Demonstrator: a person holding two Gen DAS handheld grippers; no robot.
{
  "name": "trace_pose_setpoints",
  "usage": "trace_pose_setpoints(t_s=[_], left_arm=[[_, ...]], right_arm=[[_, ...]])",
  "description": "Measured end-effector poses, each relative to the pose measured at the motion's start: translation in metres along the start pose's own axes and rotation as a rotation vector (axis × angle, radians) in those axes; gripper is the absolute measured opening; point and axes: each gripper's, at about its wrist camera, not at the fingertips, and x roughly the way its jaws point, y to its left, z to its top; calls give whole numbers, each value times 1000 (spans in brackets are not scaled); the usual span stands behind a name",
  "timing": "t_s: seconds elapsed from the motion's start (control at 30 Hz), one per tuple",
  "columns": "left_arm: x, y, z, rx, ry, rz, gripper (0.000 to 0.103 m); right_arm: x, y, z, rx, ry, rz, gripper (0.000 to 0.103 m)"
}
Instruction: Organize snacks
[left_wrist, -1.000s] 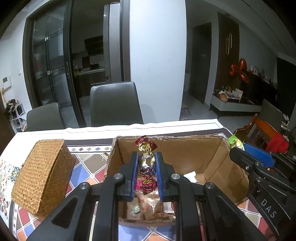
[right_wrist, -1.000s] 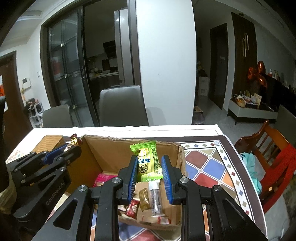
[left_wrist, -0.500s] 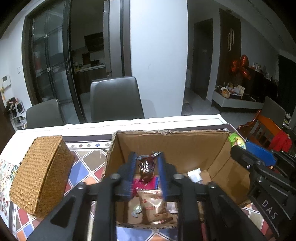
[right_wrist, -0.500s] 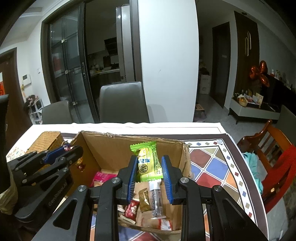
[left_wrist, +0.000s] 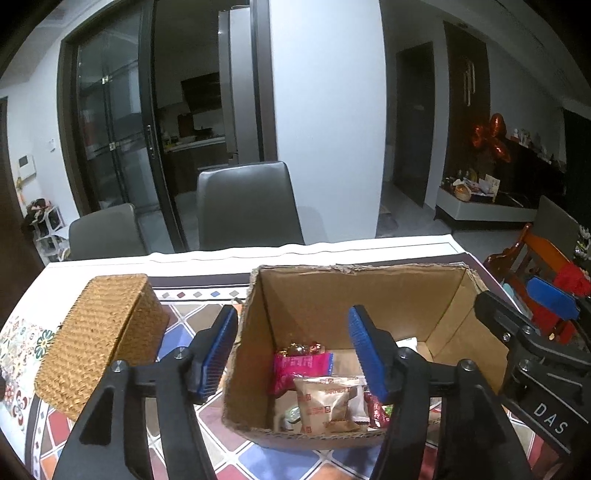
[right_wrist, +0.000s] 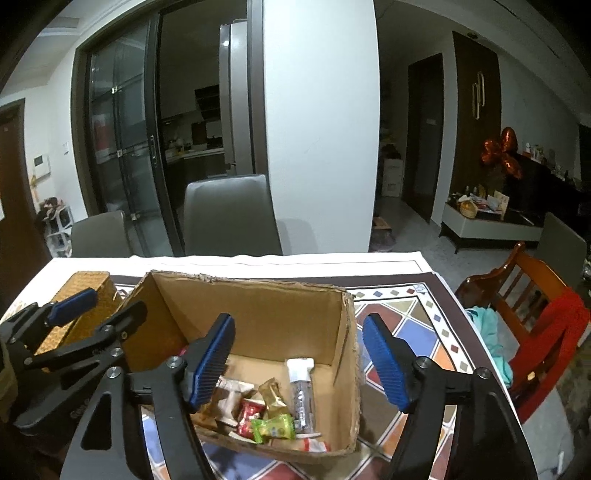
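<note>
An open cardboard box (left_wrist: 354, 291) (right_wrist: 258, 314) sits on the tiled tablecloth and holds several wrapped snacks. The red-gold foil candy (left_wrist: 301, 348) lies inside it on a pink packet (left_wrist: 301, 367), beside a beige packet (left_wrist: 327, 400). The green packet (right_wrist: 273, 426) lies in the box near a red candy (right_wrist: 249, 411) and a clear tube (right_wrist: 301, 391). My left gripper (left_wrist: 293, 349) is open and empty above the box's left part. My right gripper (right_wrist: 299, 354) is open and empty above the box.
A woven wicker box (left_wrist: 99, 339) (right_wrist: 79, 291) stands left of the cardboard box. Grey chairs (left_wrist: 247, 206) stand behind the table. A wooden chair with red cloth (right_wrist: 535, 314) is at the right table edge.
Both grippers opened. The foil candy dropped from the left gripper and the green packet from the right gripper, both into the box.
</note>
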Motion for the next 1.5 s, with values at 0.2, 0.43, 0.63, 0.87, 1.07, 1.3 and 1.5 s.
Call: trace_pose_setpoints(t_s=[0.2,0.43,0.63,0.87,1.07,1.3,1.5], left_arm=[[-12,6,-2,-16,-7,18,73],[-29,12,-3,-37,-16,20,79],[-55,16,-7,-44,-33,18,84],[-93,19,-14,-54,-62,22,89],[-125,20,-23,-54,-85,25,92],[-156,16,-37,-56,-98,27,94],[-182,11,-49,-61,-112,16,95]], right_arm=[[-8,-4,-4,2,2,-25,78],[-24,-2,-6,-2,3,-33,78],[-48,2,-7,-6,-17,-36,78],[-80,5,-10,-10,-47,-39,82],[-109,6,-20,-8,-66,-38,82],[-142,4,-34,-4,-78,-42,84],[-166,-3,-47,4,-83,-51,85]])
